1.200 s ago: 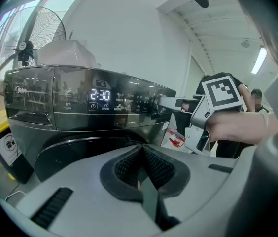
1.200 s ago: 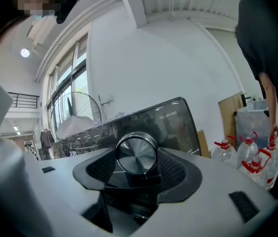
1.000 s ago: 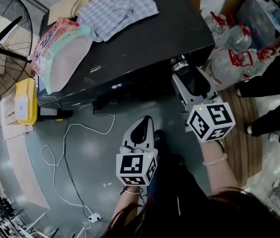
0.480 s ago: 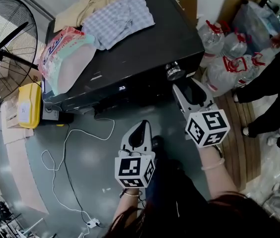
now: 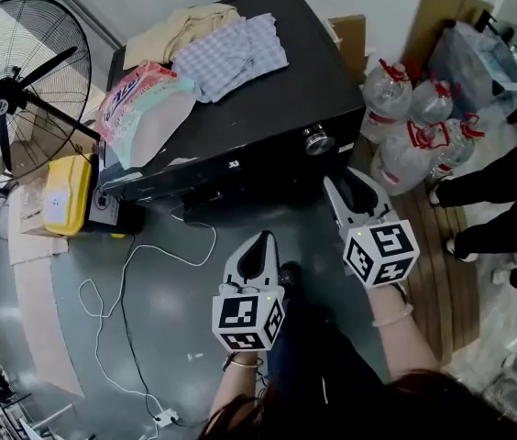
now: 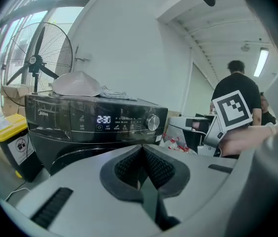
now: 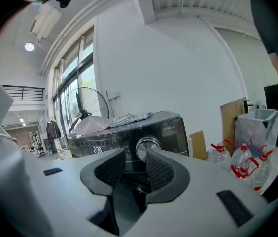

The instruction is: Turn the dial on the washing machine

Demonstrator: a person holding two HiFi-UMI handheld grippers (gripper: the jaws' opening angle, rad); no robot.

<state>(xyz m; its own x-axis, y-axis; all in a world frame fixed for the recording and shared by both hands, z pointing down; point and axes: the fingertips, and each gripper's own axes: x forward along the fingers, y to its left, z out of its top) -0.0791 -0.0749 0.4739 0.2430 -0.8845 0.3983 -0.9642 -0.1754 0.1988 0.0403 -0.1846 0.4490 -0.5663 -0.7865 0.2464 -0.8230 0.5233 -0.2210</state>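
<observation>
Glossy black boxy washing machine (image 5: 268, 108); round chrome dial (image 5: 317, 139) right of centre; right hand-held gripper (image 7: 135, 164), with ribbed dark pads, has just been closing to a narrow, empty gap; left hand-held gripper (image 6: 141, 162) pressed together.

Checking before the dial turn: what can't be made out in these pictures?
Dial setting marks: too small, head view.
Washing machine door: head view, hidden under its own top.
Panel labels: left gripper view, too small.
Bystander: head view, cut off by right edge.

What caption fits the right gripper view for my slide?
Right gripper, empty fingers part-open after just closing further, faces the silver dial on the washing machine without touching it.
</observation>
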